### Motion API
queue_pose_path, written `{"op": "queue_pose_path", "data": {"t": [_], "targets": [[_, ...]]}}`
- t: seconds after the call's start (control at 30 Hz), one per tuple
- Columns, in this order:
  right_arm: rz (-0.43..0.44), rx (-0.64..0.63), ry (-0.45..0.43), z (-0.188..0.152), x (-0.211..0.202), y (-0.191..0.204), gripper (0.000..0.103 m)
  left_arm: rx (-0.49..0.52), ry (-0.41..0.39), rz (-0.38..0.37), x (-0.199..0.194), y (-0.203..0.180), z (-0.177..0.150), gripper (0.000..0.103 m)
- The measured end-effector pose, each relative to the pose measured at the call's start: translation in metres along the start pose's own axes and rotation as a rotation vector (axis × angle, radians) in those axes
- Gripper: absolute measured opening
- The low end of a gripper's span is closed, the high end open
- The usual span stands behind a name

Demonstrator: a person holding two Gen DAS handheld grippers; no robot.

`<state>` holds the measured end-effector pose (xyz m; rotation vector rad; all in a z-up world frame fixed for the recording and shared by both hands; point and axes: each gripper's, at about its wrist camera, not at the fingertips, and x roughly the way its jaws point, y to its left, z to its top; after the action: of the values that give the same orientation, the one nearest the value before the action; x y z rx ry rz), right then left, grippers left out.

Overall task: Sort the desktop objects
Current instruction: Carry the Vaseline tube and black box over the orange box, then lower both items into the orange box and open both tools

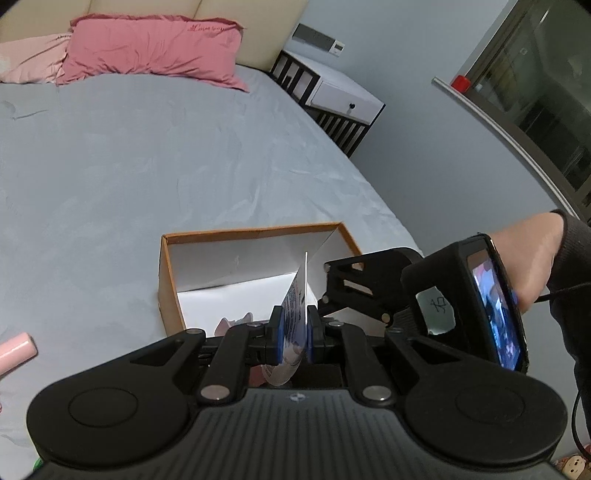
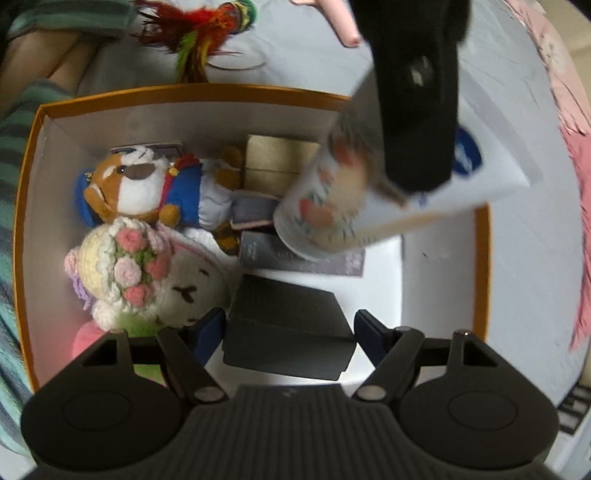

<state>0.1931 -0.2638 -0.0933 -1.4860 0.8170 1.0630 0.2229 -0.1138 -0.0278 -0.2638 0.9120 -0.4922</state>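
Observation:
My left gripper is shut on a white tube with peach print and a blue logo; in the right wrist view the tube hangs tilted over the orange-rimmed box, held by the left gripper. The box also shows in the left wrist view. My right gripper is open above the box, its jaws on either side of a black box lying inside; I cannot tell if they touch it. It appears in the left wrist view.
Inside the box lie a plush dog in blue, a crocheted sheep with flowers, small cardboard boxes and a grey card. A feather toy and a pink tube lie on the bed sheet. A nightstand stands beyond.

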Motion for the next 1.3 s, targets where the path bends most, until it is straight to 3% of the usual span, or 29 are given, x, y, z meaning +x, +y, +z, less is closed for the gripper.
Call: {"op": "queue_pose_path", "data": {"t": [0.3, 0.63, 0.67, 0.73, 0.9, 1.1, 1.3], "targets": [[0.035, -0.045, -0.106, 0.006, 0.005, 0.000, 0.077, -0.012, -0.002, -0.020, 0.003, 0.004, -0.001, 0.011], [-0.006, 0.148, -0.135, -0.011, -0.020, -0.005, 0.077, -0.021, -0.025, -0.062, 0.000, -0.004, 0.003, 0.011], [-0.019, 0.171, -0.119, -0.015, -0.023, -0.004, 0.075, -0.020, -0.026, -0.074, 0.001, -0.007, 0.004, 0.011], [-0.071, 0.229, -0.076, -0.024, -0.026, -0.001, 0.052, -0.008, -0.026, -0.091, 0.006, -0.014, 0.006, 0.011], [-0.090, 0.390, -0.017, -0.049, -0.039, 0.006, 0.040, 0.044, -0.013, -0.132, 0.029, -0.039, 0.007, 0.011], [-0.126, 0.575, -0.056, -0.069, -0.046, 0.011, 0.040, 0.081, 0.019, -0.083, 0.060, -0.054, -0.006, 0.011], [-0.150, 0.597, -0.090, -0.067, -0.028, 0.019, 0.040, 0.129, 0.048, 0.007, 0.082, -0.062, -0.021, 0.011]]}}
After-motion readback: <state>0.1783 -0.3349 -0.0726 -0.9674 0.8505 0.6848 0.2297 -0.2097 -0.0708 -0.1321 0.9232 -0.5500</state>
